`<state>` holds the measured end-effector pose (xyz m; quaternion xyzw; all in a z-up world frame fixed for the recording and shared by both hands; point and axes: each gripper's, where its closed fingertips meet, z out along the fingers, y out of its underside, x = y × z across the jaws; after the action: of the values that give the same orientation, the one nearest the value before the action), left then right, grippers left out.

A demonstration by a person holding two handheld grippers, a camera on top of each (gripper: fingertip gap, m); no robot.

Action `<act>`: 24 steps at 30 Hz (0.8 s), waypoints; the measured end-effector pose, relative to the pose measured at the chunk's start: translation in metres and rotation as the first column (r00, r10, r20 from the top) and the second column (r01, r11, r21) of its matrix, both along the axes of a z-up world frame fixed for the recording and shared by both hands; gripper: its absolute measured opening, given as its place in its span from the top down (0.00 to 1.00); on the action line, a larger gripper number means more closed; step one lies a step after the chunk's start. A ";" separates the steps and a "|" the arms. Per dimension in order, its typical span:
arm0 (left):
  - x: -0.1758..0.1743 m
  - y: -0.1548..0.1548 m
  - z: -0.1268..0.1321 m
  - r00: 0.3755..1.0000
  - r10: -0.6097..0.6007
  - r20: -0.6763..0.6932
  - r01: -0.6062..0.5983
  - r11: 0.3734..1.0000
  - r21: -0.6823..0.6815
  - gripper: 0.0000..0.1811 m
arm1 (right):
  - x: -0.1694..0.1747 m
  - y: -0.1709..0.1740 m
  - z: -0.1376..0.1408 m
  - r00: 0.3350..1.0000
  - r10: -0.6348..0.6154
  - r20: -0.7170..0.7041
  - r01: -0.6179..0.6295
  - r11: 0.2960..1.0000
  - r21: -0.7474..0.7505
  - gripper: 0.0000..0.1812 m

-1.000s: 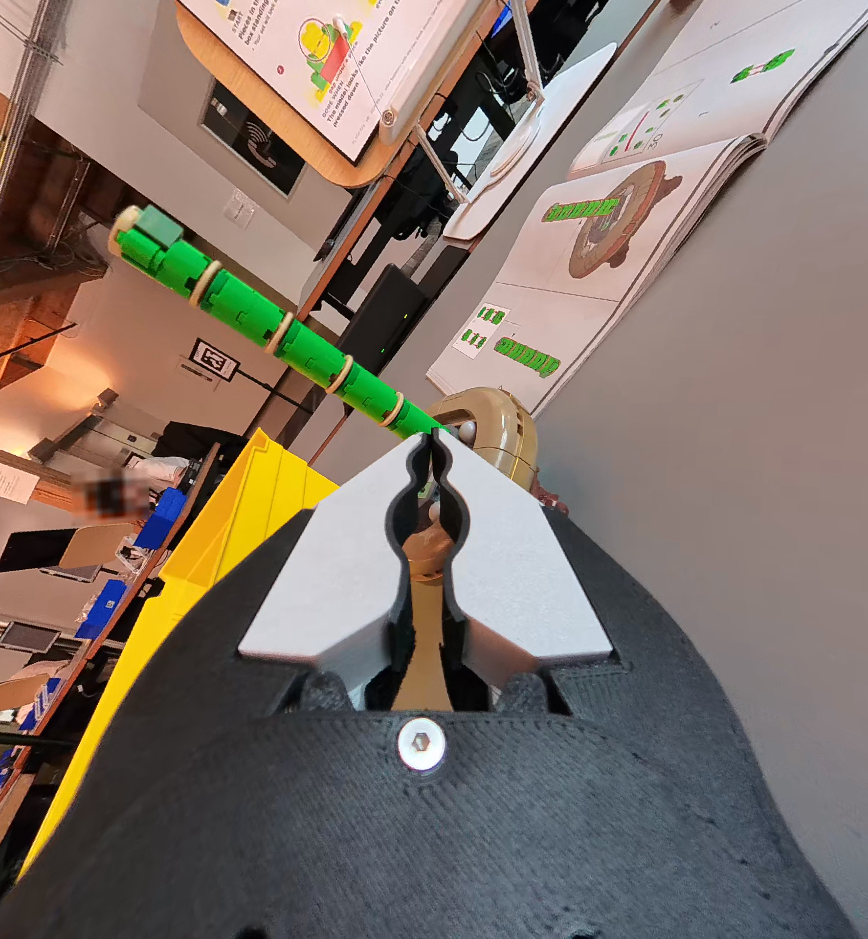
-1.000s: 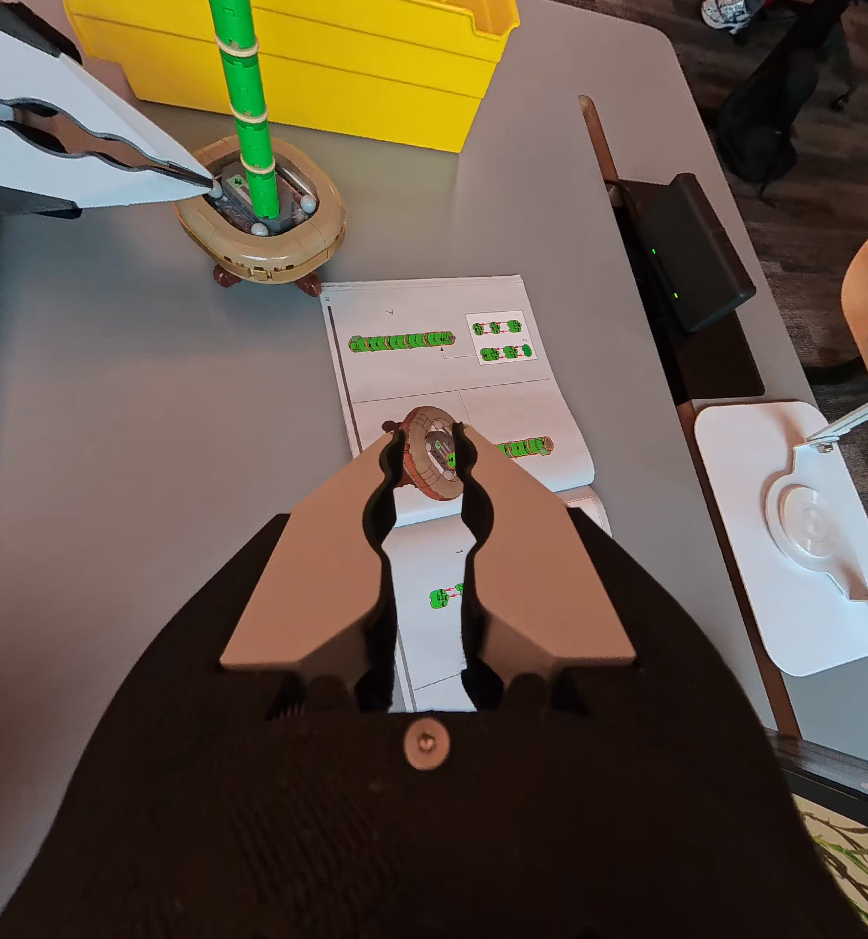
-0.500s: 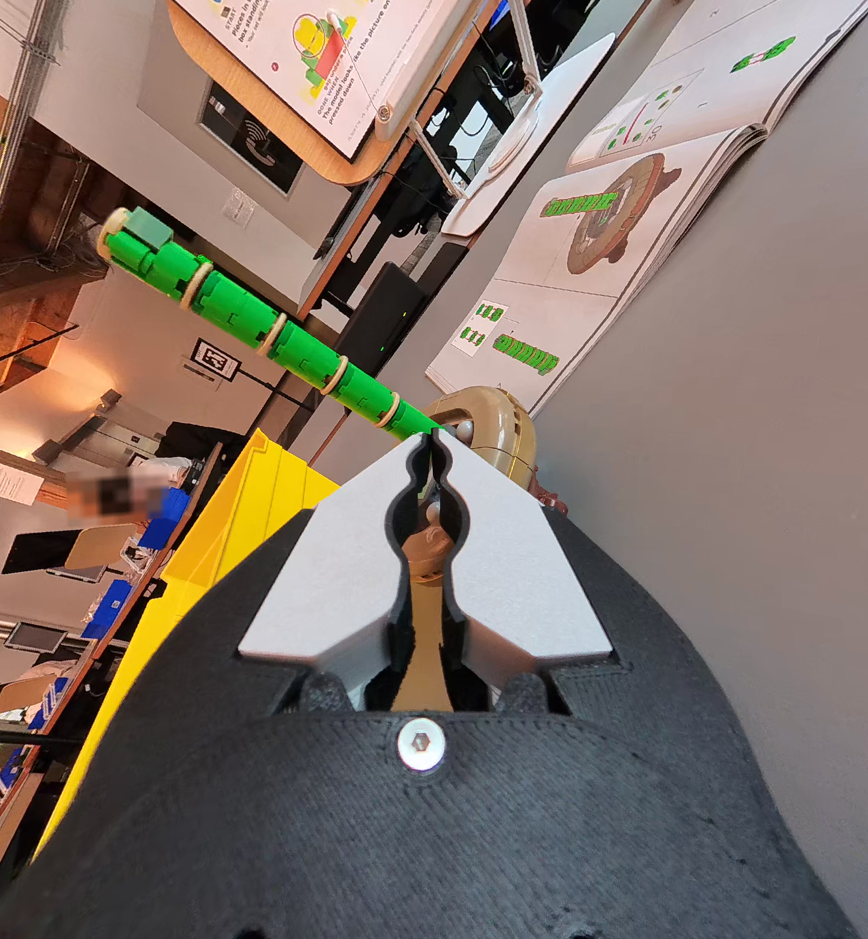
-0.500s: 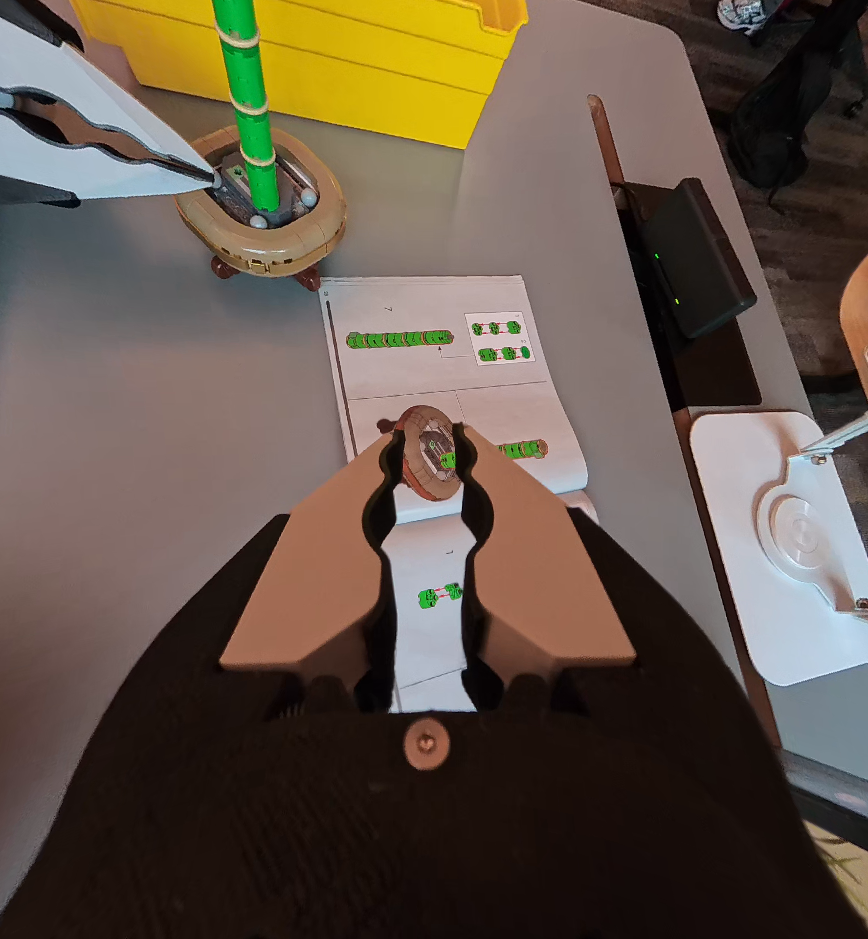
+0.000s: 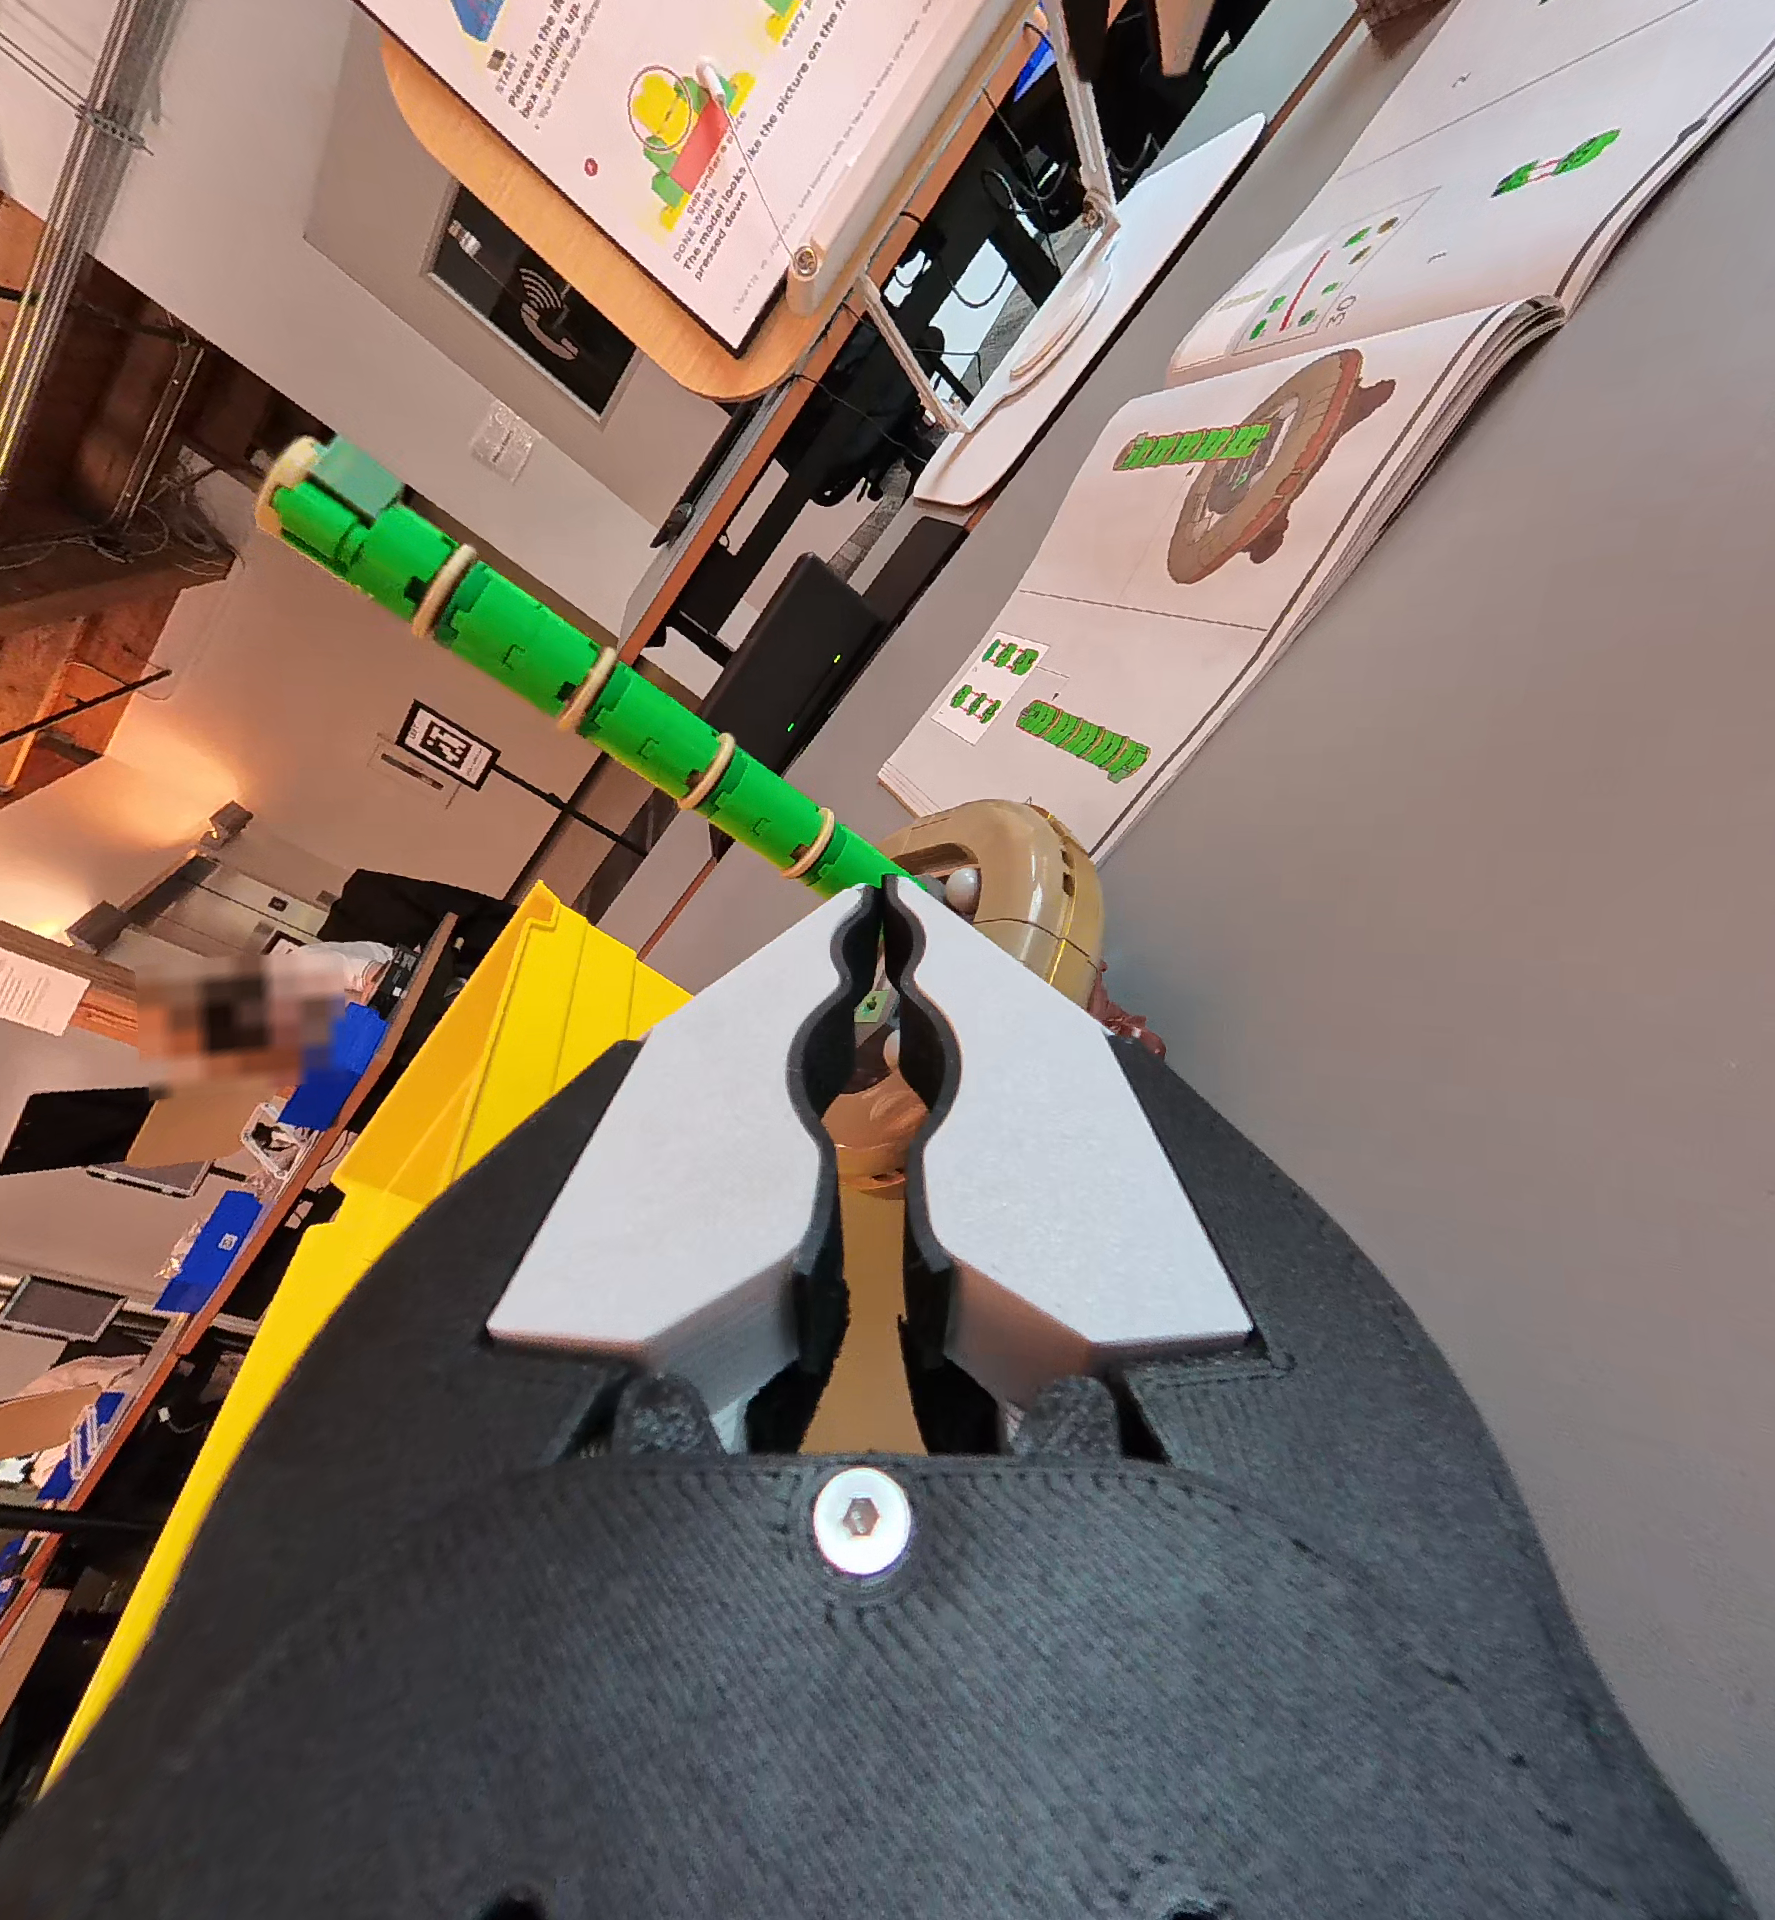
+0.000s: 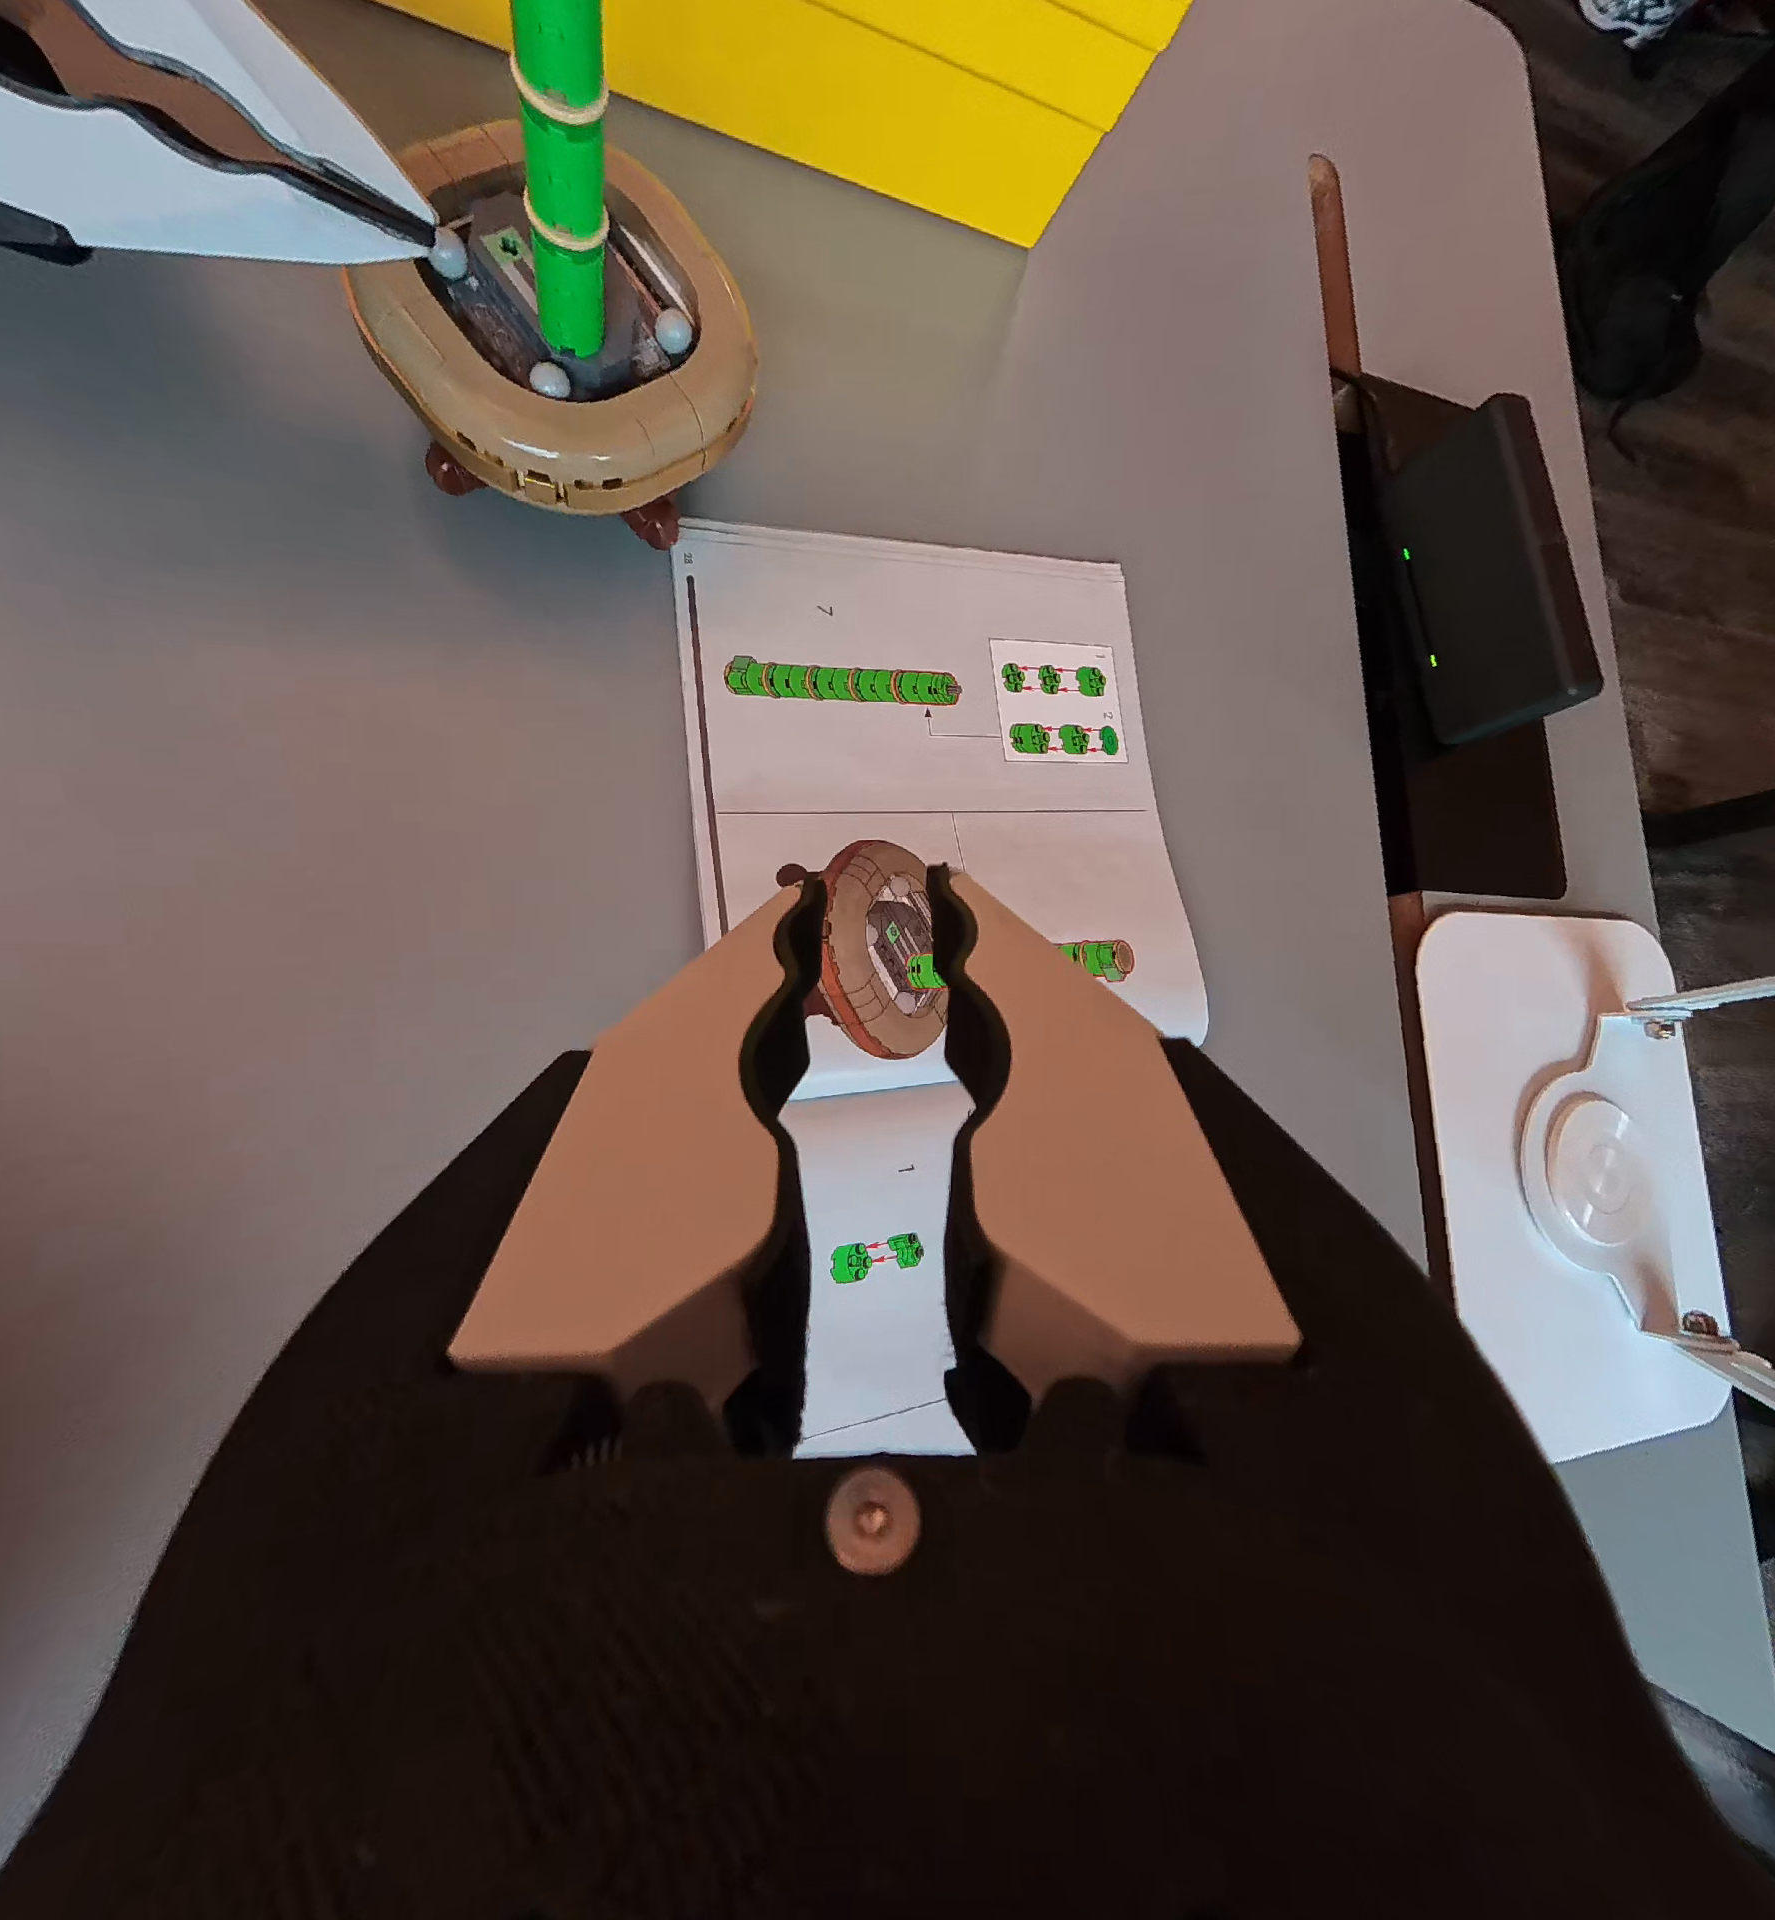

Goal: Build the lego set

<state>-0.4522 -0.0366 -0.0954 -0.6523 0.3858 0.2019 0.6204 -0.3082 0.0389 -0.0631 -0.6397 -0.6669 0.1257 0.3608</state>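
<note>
A tan oval lego base (image 6: 571, 436) on brown feet stands on the grey table (image 6: 239, 727). A tall green stalk with tan rings (image 6: 561, 208) rises from its middle. In the left wrist view the stalk (image 5: 550, 665) slants up to the left from the base (image 5: 1028, 883). My left gripper (image 5: 883, 896) is shut, and its tips rest at the base's inner rim beside a small grey ball (image 6: 447, 255). It also shows in the right wrist view (image 6: 426, 227). My right gripper (image 6: 878, 883) is open and empty, hovering above the open instruction booklet (image 6: 862, 758).
A yellow bin (image 6: 862, 94) stands behind the base. A black box with green lights (image 6: 1485, 582) and a white stand plate (image 6: 1548, 1174) lie off the table's right edge. The booklet also shows in the left wrist view (image 5: 1382, 520). Across from one pair of fingers to the other is roughly 15 cm. To reach the stalk (image 5: 550, 665) in a straight line is about 7 cm for my left fingers, about 15 cm for my right.
My right gripper has moved forward and lower, so the base and the booklet look larger. My left gripper has stayed shut at the base's rim.
</note>
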 end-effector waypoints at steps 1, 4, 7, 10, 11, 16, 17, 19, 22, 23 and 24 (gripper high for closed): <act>0.000 0.000 0.000 1.000 -0.001 0.002 0.001 1.000 -0.002 1.00 | -0.001 0.000 0.000 1.000 0.003 0.002 -0.003 1.000 0.002 0.89; 0.000 0.001 -0.002 1.000 -0.001 -0.004 0.001 1.000 -0.008 1.00 | -0.001 0.002 -0.001 1.000 0.003 0.006 -0.003 1.000 0.001 0.89; 0.001 0.001 -0.002 1.000 -0.004 -0.008 0.004 1.000 -0.007 1.00 | 0.002 0.004 -0.001 1.000 -0.002 0.008 0.002 1.000 0.000 0.88; 0.001 0.002 -0.003 1.000 -0.003 -0.013 0.002 1.000 -0.010 1.00 | 0.003 0.005 0.001 1.000 -0.005 0.000 0.005 1.000 -0.002 0.88; 0.001 0.002 -0.003 1.000 -0.002 -0.013 0.002 1.000 -0.010 1.00 | 0.004 0.005 0.001 1.000 -0.005 -0.002 0.005 1.000 -0.004 0.88; 0.000 0.002 -0.002 1.000 0.004 -0.014 -0.004 1.000 -0.004 1.00 | 0.005 0.005 0.002 1.000 -0.007 -0.001 0.006 1.000 -0.008 0.88; 0.000 0.002 -0.002 1.000 0.004 -0.015 -0.004 1.000 -0.004 1.00 | 0.005 0.004 0.002 1.000 -0.006 0.000 0.006 1.000 -0.009 0.88; 0.001 0.003 -0.002 1.000 0.003 -0.017 -0.003 1.000 -0.006 1.00 | 0.006 0.004 0.003 1.000 -0.007 0.003 0.007 1.000 -0.007 0.88; 0.002 0.003 -0.004 1.000 0.000 -0.024 0.000 1.000 -0.009 1.00 | 0.006 0.004 0.003 1.000 -0.008 0.003 0.008 1.000 -0.006 0.88; 0.002 0.003 -0.004 1.000 0.000 -0.026 0.000 1.000 -0.009 1.00 | 0.007 0.004 0.003 1.000 -0.010 0.004 0.010 1.000 -0.005 0.88; 0.002 0.003 -0.004 1.000 0.000 -0.027 -0.001 1.000 -0.010 1.00 | 0.007 0.005 0.003 1.000 -0.011 0.005 0.011 1.000 -0.003 0.88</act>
<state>-0.4501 -0.0336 -0.0994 -0.6526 0.3948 0.2089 0.6120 -0.3008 0.0436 -0.0600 -0.6443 -0.6640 0.1233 0.3588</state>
